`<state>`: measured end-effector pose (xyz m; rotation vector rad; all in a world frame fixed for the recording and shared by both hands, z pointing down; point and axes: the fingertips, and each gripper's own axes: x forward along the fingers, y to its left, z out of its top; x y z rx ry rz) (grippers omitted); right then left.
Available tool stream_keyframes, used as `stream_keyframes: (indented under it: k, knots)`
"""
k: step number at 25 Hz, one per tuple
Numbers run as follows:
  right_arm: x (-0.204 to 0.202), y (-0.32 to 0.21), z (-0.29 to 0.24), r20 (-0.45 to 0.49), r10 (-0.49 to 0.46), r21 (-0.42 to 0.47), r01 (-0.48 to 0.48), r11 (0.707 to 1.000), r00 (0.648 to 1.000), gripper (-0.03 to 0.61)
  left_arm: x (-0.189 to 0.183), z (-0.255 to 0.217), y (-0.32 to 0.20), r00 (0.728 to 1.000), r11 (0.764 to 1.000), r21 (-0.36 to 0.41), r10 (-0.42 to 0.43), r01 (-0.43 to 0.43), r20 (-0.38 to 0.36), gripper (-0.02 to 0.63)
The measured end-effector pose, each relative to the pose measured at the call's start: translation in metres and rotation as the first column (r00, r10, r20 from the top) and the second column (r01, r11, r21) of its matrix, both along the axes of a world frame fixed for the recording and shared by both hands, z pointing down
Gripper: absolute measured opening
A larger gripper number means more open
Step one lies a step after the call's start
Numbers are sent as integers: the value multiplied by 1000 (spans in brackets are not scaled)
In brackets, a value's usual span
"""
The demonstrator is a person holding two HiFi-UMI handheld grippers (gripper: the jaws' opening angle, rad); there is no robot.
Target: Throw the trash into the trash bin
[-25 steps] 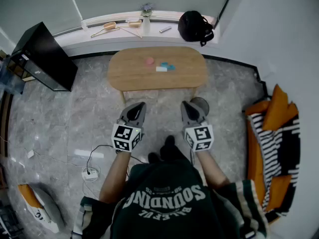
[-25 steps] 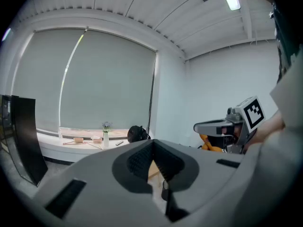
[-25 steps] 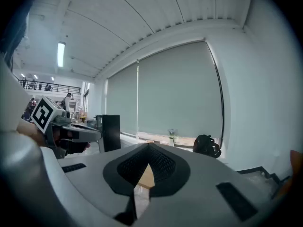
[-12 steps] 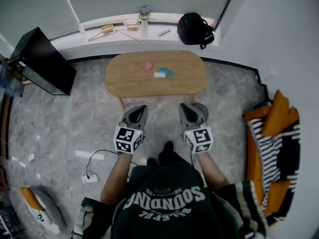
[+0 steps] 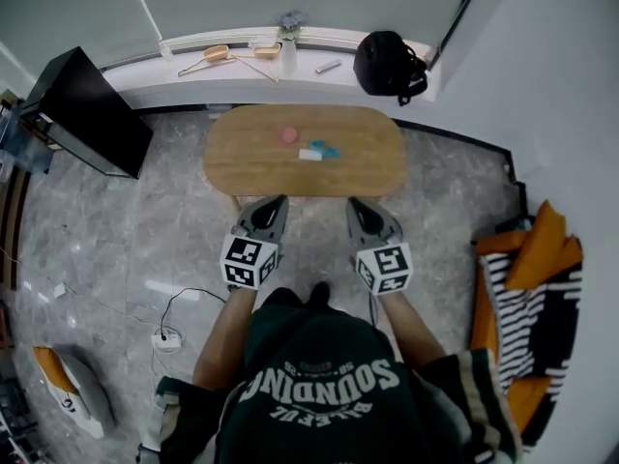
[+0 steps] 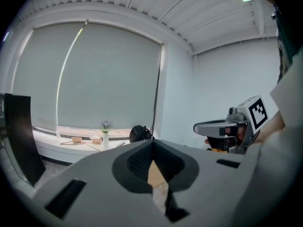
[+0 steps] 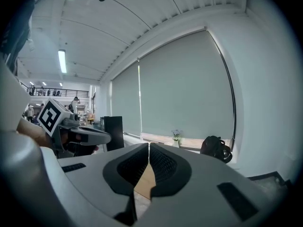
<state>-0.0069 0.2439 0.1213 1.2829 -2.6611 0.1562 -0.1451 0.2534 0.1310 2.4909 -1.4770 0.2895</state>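
- Both tools are empty. The left gripper (image 5: 276, 202) has its jaws together with nothing between them, and so does the right gripper (image 5: 354, 204).
- The trash lies on the table (image 5: 242, 167) ahead of both grippers and well apart from them: a pink piece (image 5: 288, 135), a white piece (image 5: 310, 155) and a blue piece (image 5: 327, 149) touching or just beside the white one.
- The step in hand looks like the approach, so the jaws need to open before they reach the tabletop.
- The pink piece lies apart from the others and is the cleanest first pick.
- The pieces are small and flat, so come in low, straddle one and close gently.
- I cannot make out the bin now; find it before lifting.
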Motion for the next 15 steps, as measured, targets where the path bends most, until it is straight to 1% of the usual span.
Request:
stream_keyframes:
  k: [9, 15]
  knots:
    - [-4, -49, 14, -5, -11, -21, 11, 1000, 1000, 2, 0, 11, -53, 1000, 1000, -13, -4, 5, 5, 2]
    - [-11, -103, 31, -14, 36, -53, -37, 998, 999, 2, -5, 25, -112, 999, 999, -27, 37, -37, -1, 2]
